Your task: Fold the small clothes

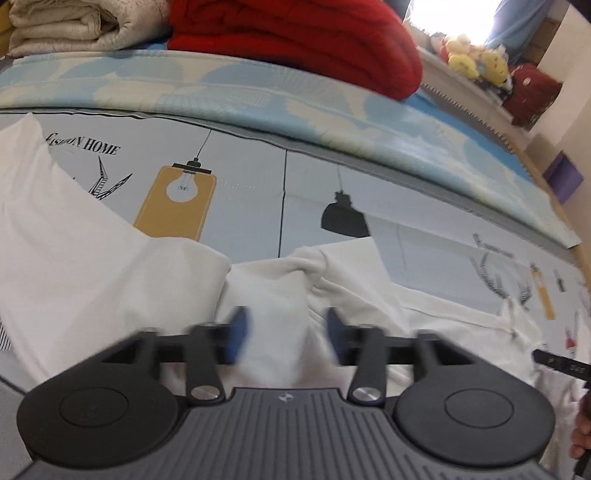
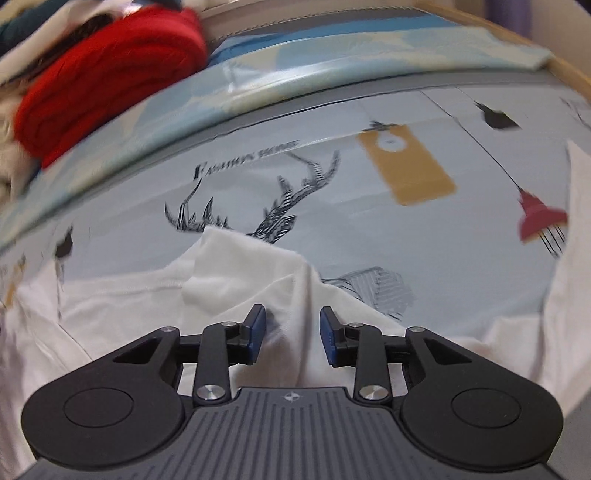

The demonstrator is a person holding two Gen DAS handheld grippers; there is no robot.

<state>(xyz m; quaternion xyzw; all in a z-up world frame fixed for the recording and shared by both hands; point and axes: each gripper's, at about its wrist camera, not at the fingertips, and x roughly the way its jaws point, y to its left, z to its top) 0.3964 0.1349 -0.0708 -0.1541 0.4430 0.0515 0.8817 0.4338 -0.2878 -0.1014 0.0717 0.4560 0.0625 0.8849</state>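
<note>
Garment: white T-shirt [image 1: 110, 266], soft matte knit, lying crumpled on the bed sheet [image 1: 424, 221] towards its near edge, thrown into ridges and loose flaps.
Left gripper: left gripper [image 1: 284, 334] angled down over the shirt, blue-padded fingers [image 1: 238, 332] apart; white cloth lies in the gap, but the pads do not press on it. Motion blur smears both pads.
Right gripper: right gripper [image 2: 291, 332] also tilted down, jaws partly apart; a raised fold of the shirt [image 2: 251, 273] runs up between them, closer to the right pad. Whether either pad touches the fold is too hard to tell, and no pinch shows.
Sheet: smooth pale grey-blue print with a mustard lightbulb tag [image 1: 175, 201], a black pendant lamp [image 1: 343, 218], antler line drawings [image 2: 280, 199] and a red lampshade [image 2: 541, 218].
Far edge of the bed: ribbed red knit [image 1: 295, 40], rolled thick, on a glossy blue-and-cream patterned cover [image 1: 258, 92]; cream quilted blanket [image 1: 74, 26] folded at the far left corner.
Background: yellow plush toys [image 1: 476, 59] by a bright window.
Person: part of a hand [image 1: 583, 432] at the right border of the left view.
</note>
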